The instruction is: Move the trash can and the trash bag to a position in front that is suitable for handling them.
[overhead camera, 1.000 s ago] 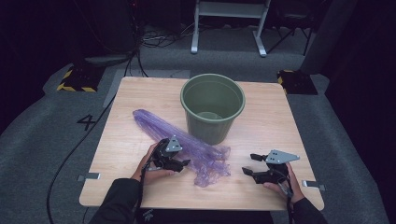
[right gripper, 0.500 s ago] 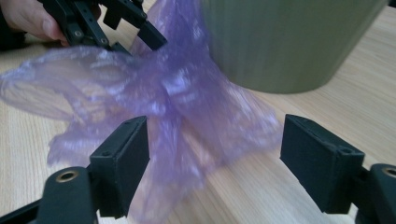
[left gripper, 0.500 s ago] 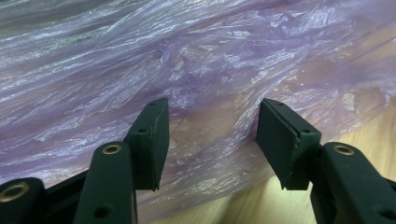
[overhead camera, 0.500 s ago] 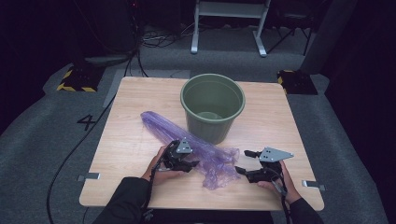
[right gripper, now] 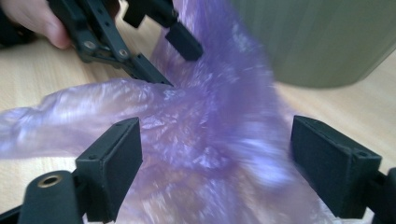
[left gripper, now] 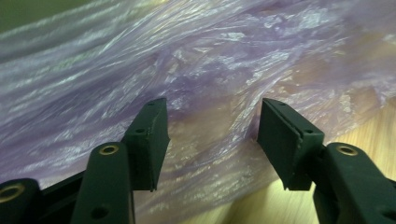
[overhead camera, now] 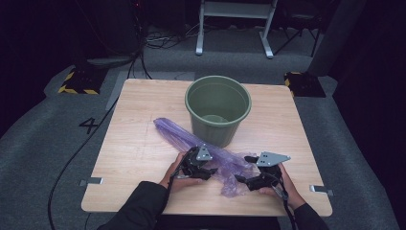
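The left gripper (overhead camera: 210, 168) sits at about seven o'clock from the green bucket (overhead camera: 218, 109), its jaws standing partly apart over the purple plastic bag (overhead camera: 191, 142); in the left gripper view the two black pads (left gripper: 150, 135) flank a crinkled stretch of film without visibly pinching it, so nothing is clamped there yet. The right gripper (overhead camera: 242, 168), at roughly five o'clock from the bucket, has just been opening its jaws and now holds them wide — in the right gripper view the bag's loose, bunched end (right gripper: 205, 154) lies between the pads (right gripper: 116, 158) but clear of both. The bag itself lies flat on the wooden table (overhead camera: 139, 158) as a long twisted strip, running from about nine o'clock of the bucket's foot down to six o'clock, where its crumpled end spreads between the two tools. The bucket stands upright and looks empty apart from a dim patch at its bottom. My reading is that the step in hand is finding the bag's mouth and getting a hold on each side of it — likely so it can be opened and fitted into the bucket. The next move seems to call for each pair of jaws to close on a single layer of film, not the whole bunch, then pull gently apart; thin, slippery plastic like this could slide out of a shallow bite.
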`<state>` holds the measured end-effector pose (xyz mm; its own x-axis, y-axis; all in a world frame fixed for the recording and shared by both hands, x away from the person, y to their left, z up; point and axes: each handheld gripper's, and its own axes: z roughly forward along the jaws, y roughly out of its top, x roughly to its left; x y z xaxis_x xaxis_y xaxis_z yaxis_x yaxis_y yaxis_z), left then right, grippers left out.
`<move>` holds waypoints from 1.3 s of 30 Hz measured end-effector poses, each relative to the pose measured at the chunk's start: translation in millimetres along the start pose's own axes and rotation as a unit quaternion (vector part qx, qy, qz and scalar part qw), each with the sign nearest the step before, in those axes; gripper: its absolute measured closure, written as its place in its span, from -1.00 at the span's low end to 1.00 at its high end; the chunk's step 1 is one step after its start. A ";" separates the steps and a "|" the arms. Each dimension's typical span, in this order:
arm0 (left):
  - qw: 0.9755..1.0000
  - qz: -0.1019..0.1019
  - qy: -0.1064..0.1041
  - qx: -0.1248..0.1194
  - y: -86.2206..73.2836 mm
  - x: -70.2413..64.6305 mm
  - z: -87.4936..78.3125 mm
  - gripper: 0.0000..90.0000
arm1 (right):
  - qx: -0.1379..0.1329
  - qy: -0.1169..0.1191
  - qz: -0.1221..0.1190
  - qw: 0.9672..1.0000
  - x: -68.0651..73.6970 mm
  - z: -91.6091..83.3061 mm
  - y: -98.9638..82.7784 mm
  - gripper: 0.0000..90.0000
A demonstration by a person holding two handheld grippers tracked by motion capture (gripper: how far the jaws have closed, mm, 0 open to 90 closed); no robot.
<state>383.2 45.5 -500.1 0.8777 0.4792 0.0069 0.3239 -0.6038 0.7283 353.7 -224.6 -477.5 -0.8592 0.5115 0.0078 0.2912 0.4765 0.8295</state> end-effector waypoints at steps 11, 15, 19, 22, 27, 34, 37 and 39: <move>1.000 0.001 0.004 -0.012 5.6 -5.7 -7.4 -0.64 | 0.048 -0.017 0.009 0.999 -10.2 14.8 -12.6 0.16; 1.000 -0.004 0.015 -0.025 -0.6 3.1 -35.3 -0.65 | 0.050 -0.028 0.001 0.998 -18.7 8.1 -16.7 0.47; 0.998 -0.019 0.053 -0.031 -14.0 19.7 -62.3 -0.65 | 0.044 -0.048 0.007 0.998 -30.6 -3.2 -21.1 0.51; 0.996 -0.033 0.068 -0.036 -22.5 29.3 -76.8 -0.65 | 0.041 -0.060 0.015 0.997 -37.5 -9.0 -23.2 0.51; 0.991 -0.065 0.104 -0.044 -47.1 53.7 -109.0 -0.65 | 0.042 -0.092 0.015 0.995 -57.5 -21.2 -28.2 0.37; 0.989 -0.108 0.094 -0.028 -65.8 82.0 -110.3 -0.64 | 0.030 -0.118 0.049 0.991 -77.5 -37.0 -26.1 -0.32; 0.990 -0.111 0.082 -0.013 -68.5 84.4 -105.6 -0.57 | 0.015 -0.133 0.053 0.990 -77.2 -48.2 -21.9 -0.46; 0.992 -0.107 0.069 -0.010 -68.5 84.3 -103.9 -0.44 | 0.002 -0.132 0.057 0.990 -76.5 -56.6 -18.7 -0.47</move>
<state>398.3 193.5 -478.2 0.7320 0.6790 -0.0562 0.4890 -0.4661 0.7373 390.2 -313.2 -462.0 -0.6808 0.7309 -0.0467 0.3814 0.4083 0.8293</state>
